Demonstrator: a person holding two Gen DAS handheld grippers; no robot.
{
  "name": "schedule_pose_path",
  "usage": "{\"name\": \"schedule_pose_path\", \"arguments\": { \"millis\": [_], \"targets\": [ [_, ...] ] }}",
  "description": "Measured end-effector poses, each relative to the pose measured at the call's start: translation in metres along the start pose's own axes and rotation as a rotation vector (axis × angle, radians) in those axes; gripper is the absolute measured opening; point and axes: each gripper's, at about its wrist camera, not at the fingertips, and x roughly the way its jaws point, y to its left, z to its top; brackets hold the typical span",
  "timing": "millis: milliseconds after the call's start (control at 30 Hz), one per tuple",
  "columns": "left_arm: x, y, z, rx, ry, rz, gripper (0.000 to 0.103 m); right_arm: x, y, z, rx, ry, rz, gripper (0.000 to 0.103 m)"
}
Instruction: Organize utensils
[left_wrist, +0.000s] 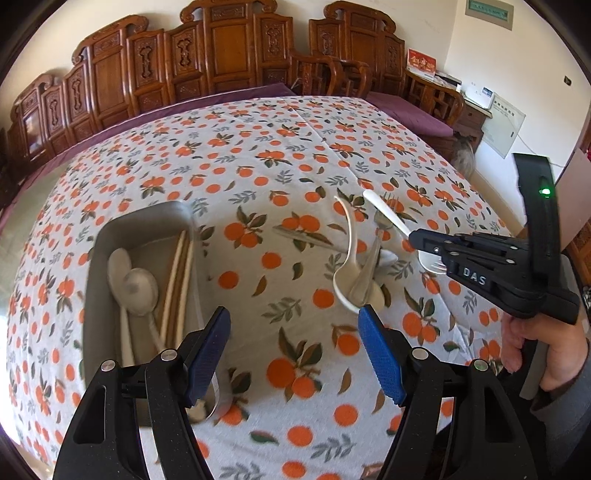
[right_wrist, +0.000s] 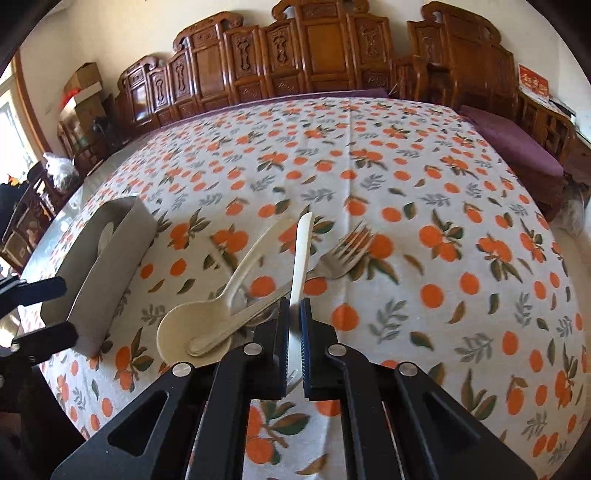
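A grey tray (left_wrist: 96, 280) stands left of my left gripper (left_wrist: 295, 332) and holds white spoons (left_wrist: 138, 288) and chopsticks (left_wrist: 179, 280). My left gripper is open with nothing between its blue pads. In the right wrist view my right gripper (right_wrist: 294, 306) is shut on a long white utensil (right_wrist: 302, 247), whose handle points away over the table. Just left of it lie a white spoon (right_wrist: 195, 325) and a flat white utensil across its bowl, with a metal fork (right_wrist: 347, 251) to the right. The same pile (left_wrist: 358, 273) shows ahead of my left gripper, with the right gripper (left_wrist: 415, 238) beside it.
The table wears an orange-print cloth (left_wrist: 258, 155). Carved wooden chairs (left_wrist: 221, 55) and a purple cushion (left_wrist: 417, 114) line its far side. A hand (left_wrist: 532, 350) grasps the right gripper's handle at the right edge. The left gripper's fingers (right_wrist: 44, 288) show beside the tray (right_wrist: 110, 258).
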Motion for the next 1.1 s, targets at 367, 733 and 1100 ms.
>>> {"name": "schedule_pose_path", "arguments": {
  "millis": [367,733,1100],
  "targets": [
    [0.06,-0.012,0.028,-0.013,0.074,-0.025,0.065,-0.002,-0.013,0.007,0.034,-0.025,0.017,0.007],
    [0.099,-0.008,0.024,-0.094,0.182,-0.128,0.019,0.001,-0.007,0.011,0.018,-0.025,0.042,0.007],
    [0.069,-0.018,0.028,-0.029,0.125,-0.065,0.004,0.0,-0.001,0.01,0.005,-0.028,0.048,0.007]
  ]
}}
